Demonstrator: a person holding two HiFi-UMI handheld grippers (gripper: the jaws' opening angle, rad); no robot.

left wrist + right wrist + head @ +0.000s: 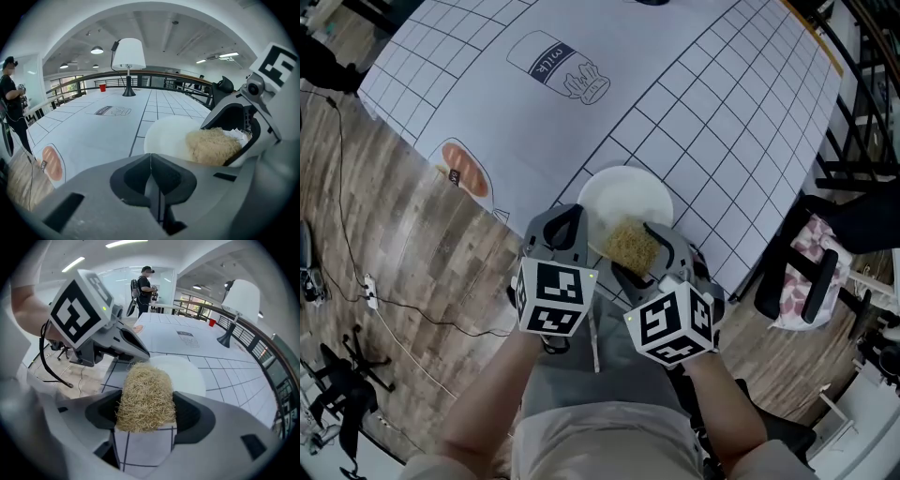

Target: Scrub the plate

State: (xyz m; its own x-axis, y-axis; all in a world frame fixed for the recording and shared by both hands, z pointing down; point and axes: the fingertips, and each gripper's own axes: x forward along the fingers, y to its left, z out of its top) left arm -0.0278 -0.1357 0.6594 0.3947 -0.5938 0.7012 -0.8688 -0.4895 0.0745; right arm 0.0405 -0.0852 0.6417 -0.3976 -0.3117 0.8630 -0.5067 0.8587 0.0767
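Observation:
A white plate (628,194) lies flat on the gridded table sheet near its front edge; it also shows in the left gripper view (166,136) and the right gripper view (187,373). My right gripper (642,258) (146,408) is shut on a tan fibrous scrubber (630,246) (146,397), which sits over the plate's near part. My left gripper (567,230) (151,161) is shut with nothing visibly between its jaws. Its tips are at the plate's near-left rim. Seen from the left gripper, the scrubber (212,146) rests on the plate's right side.
The sheet carries a milk drawing (558,66) and a bread drawing (464,169). A white lamp (128,61) and a red cup (102,87) stand at the far end. A person (145,287) stands beyond the table. A chair (811,272) is at the right, cables (370,291) lie on the floor.

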